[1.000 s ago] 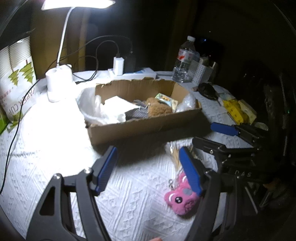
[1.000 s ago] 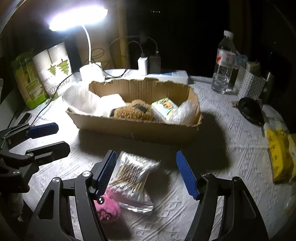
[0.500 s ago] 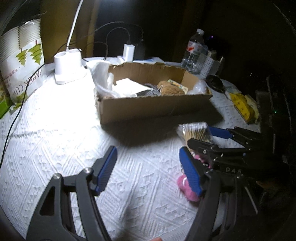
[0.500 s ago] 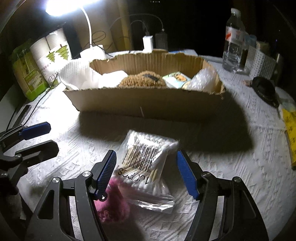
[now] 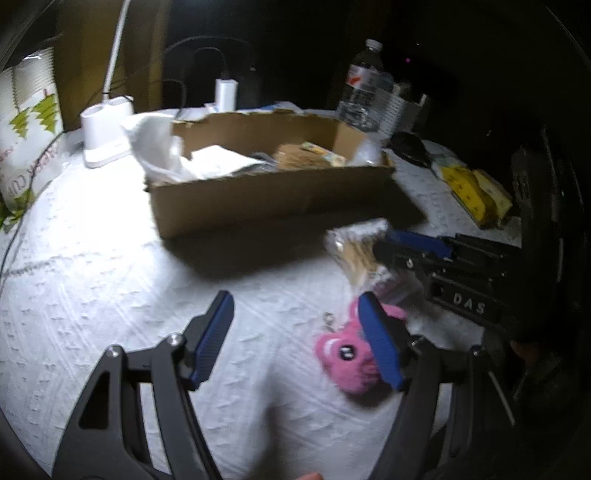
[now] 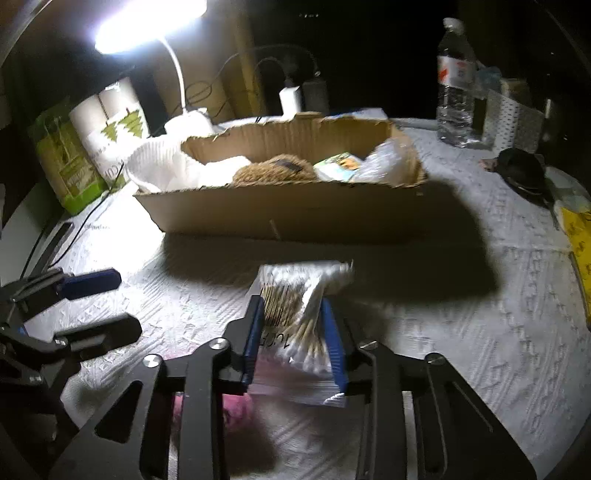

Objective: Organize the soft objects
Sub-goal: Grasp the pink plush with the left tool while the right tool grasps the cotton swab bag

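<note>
White quilted cloth covers the worktop (image 6: 461,332), lit by a desk lamp (image 6: 147,22) against a dark room. Both hand-held grippers slant downward toward the cloth. The right hand-held gripper (image 6: 291,328) has its blue pads on either side of a clear bag of cotton swabs (image 6: 299,291), its jaws closing and the pads already pressing the bag's sides; the bag's far end sticks out ahead of the fingertips toward the torn cardboard box (image 6: 295,210) beyond. The left hand-held gripper (image 5: 295,339) stands fairly wide with nothing between its pads, bare cloth showing in the gap; a pink plush toy (image 5: 347,358) lies just beside and partly behind its right finger. From the left wrist view, the right hand-held gripper comes in from the right side, its tips at the swab bag, which lies ahead of and just past the plush. The right wrist view alone shows the box's contents clearly: a brown furry plush (image 6: 275,171), a small printed packet (image 6: 338,166) and crumpled clear plastic (image 6: 384,162); there the pink plush is only a blurred patch beneath the gripper's frame. A water bottle (image 6: 456,85) stands well beyond the box, off to the right.
</note>
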Motion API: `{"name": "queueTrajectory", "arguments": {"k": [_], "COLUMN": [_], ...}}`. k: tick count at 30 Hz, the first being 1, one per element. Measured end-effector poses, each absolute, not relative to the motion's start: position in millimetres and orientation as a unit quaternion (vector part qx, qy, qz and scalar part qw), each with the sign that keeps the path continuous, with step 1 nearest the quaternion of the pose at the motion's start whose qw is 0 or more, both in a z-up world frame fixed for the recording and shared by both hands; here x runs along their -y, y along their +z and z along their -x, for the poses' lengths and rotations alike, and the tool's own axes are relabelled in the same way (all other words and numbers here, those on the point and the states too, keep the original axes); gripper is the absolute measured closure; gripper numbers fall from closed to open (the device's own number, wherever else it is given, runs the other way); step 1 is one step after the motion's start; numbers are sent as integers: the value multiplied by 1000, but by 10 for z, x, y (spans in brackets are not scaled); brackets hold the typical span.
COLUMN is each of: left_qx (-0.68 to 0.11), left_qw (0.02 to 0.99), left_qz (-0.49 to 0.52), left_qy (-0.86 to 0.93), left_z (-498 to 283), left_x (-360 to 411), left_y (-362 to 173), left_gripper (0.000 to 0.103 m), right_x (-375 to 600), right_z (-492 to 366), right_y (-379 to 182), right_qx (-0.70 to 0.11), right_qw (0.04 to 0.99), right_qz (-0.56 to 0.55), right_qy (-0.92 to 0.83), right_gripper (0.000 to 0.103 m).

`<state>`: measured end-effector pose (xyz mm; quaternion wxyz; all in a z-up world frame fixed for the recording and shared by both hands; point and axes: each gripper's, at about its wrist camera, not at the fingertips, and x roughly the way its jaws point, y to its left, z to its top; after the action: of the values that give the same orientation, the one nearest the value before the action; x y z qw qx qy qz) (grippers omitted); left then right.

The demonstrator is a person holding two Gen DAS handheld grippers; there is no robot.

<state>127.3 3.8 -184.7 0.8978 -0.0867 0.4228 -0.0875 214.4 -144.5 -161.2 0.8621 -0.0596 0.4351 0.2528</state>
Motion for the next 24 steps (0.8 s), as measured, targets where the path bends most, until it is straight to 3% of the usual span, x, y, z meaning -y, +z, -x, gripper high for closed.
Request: {"name": "queueTrajectory", "arguments": {"k": [3, 13, 18, 20, 24], "left_qx": [-429, -464, -476, -471, -463], "left_qw": [894, 876, 870, 872, 876], "left_qz": [73, 33, 5, 8, 11], "left_qy": [-102, -131, -125, -131, -133], "left_z": [-1271, -1347, -1358, -1343, -1325], "left_x": [128, 522, 587, 553, 472], "left_y": [-1866, -2064, -2215, -2215, -2190], "left_gripper": [26, 26, 27, 42, 52], "right_x": [1546, 1736, 1750, 1726, 1641], "right_z": [-2136, -2101, -2112, -2106, -2132], "right_y": [-1587, -1609, -1628, -1634, -1664], "right_qx": [-431, -436, -442, -444, -450], "right_qw": [865, 863, 862, 860, 856], "right_qz": [55, 40, 37, 37, 36], "right_qy": [251, 250, 245, 248, 254], "right_gripper": [77, 75, 56, 52, 46]}}
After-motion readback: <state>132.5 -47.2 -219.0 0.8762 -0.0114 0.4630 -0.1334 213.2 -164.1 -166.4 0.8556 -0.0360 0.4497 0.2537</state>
